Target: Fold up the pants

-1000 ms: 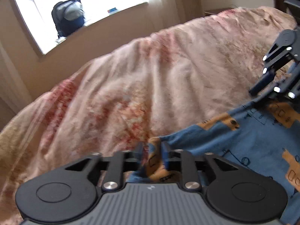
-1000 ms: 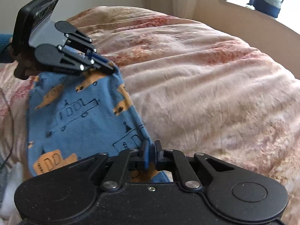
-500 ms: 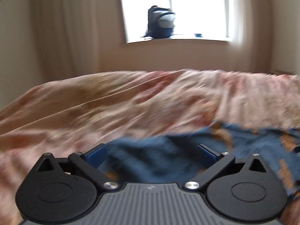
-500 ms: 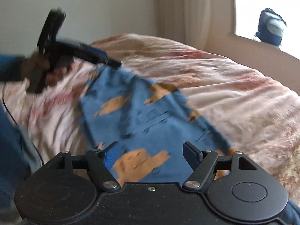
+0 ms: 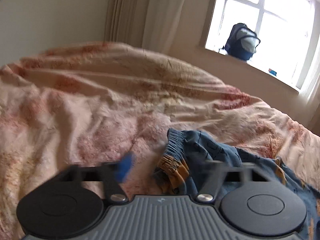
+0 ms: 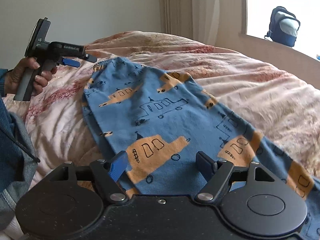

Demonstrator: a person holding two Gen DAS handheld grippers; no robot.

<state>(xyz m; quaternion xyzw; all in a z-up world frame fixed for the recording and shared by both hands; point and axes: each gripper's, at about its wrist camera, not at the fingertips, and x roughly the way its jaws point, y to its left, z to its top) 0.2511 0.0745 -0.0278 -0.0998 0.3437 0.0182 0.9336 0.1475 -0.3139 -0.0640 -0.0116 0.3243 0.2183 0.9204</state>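
The blue pants [image 6: 158,108] with orange vehicle prints lie flat on the pink bedspread [image 6: 250,84]. Their gathered waistband [image 5: 174,142] shows in the left wrist view, just ahead of my left gripper [image 5: 168,166], which is open and empty. My right gripper [image 6: 162,164] is open and empty just above the near part of the pants. The left gripper also shows in the right wrist view [image 6: 80,60], held in a hand above the bed to the left of the waistband end.
The pink floral bedspread [image 5: 100,100] covers the whole bed. A dark backpack [image 5: 242,42] stands on the windowsill behind. Curtains [image 5: 144,12] hang by the wall. The person's blue sleeve [image 6: 12,140] is at the left.
Both grippers opened and let go of the pants, which dropped flat onto the bed. Both grippers then pulled back, the left one swinging away to the left.
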